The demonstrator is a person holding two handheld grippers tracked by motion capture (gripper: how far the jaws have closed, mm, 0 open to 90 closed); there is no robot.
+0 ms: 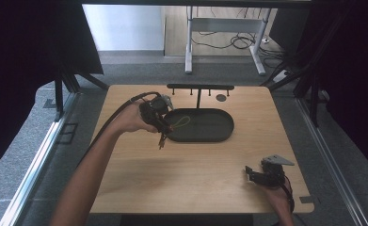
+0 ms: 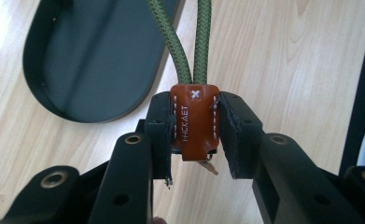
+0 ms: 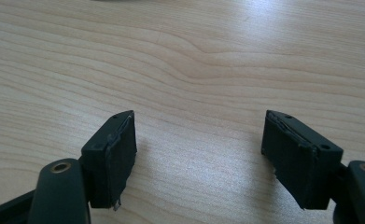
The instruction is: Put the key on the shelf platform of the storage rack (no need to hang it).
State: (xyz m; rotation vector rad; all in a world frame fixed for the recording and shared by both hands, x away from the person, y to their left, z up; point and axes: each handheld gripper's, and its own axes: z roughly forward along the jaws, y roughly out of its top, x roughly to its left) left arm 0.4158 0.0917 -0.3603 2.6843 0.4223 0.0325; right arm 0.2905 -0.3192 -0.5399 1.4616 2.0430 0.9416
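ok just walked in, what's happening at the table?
A person works at a light wooden table with a gripper in each hand. The left gripper is shut on a brown leather tab that binds a green braided cord loop, holding it at the near left end of a black oval tray; the cord trails over the tray. The right gripper rests low over bare wood at the near right corner, jaws open, nothing between them.

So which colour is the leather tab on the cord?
Orange-brown leather tab with white stitching, clearest in the left gripper view.
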